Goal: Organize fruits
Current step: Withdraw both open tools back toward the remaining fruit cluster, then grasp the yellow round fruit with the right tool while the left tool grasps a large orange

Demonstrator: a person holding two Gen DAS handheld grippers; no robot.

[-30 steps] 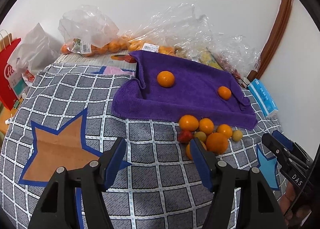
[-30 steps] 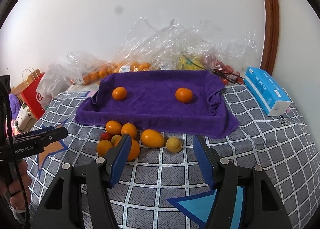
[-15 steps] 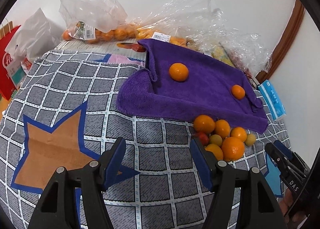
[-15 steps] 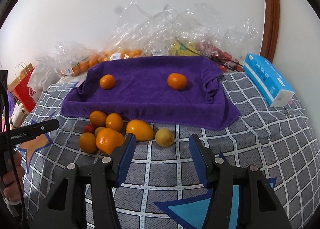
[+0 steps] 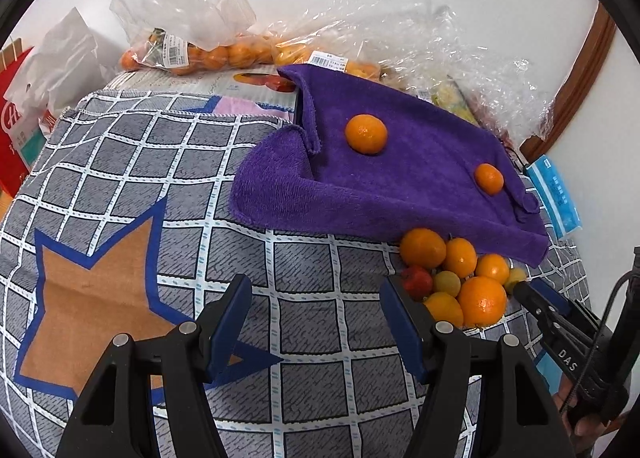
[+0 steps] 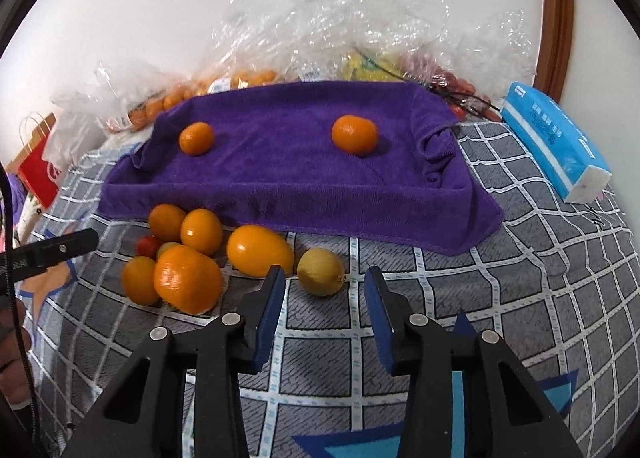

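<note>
A purple towel point(image 6: 280, 169) lies spread on the checked cloth with two oranges point(image 6: 196, 137) point(image 6: 354, 133) on it. In front of it sits a pile of several fruits: a big orange point(image 6: 188, 278), an oval orange fruit point(image 6: 260, 250), a small red one point(image 6: 149, 246) and a yellow-green fruit point(image 6: 320, 272). My right gripper point(image 6: 325, 290) is closing, with the yellow-green fruit just ahead between its tips, pads not touching it. My left gripper point(image 5: 316, 298) stands open over bare cloth, left of the pile point(image 5: 482, 300), nothing between its fingers.
Clear plastic bags of oranges and other fruit point(image 5: 208, 53) line the wall behind the towel. A blue tissue pack point(image 6: 556, 141) lies at the right edge, and a red paper bag point(image 6: 40, 165) stands at the left. The cloth bears a brown star point(image 5: 92, 294).
Both grippers have sunk closer to the fruit pile. The right gripper's jaws have narrowed around the spot of the yellow-green fruit. The left jaws keep the same width.
</note>
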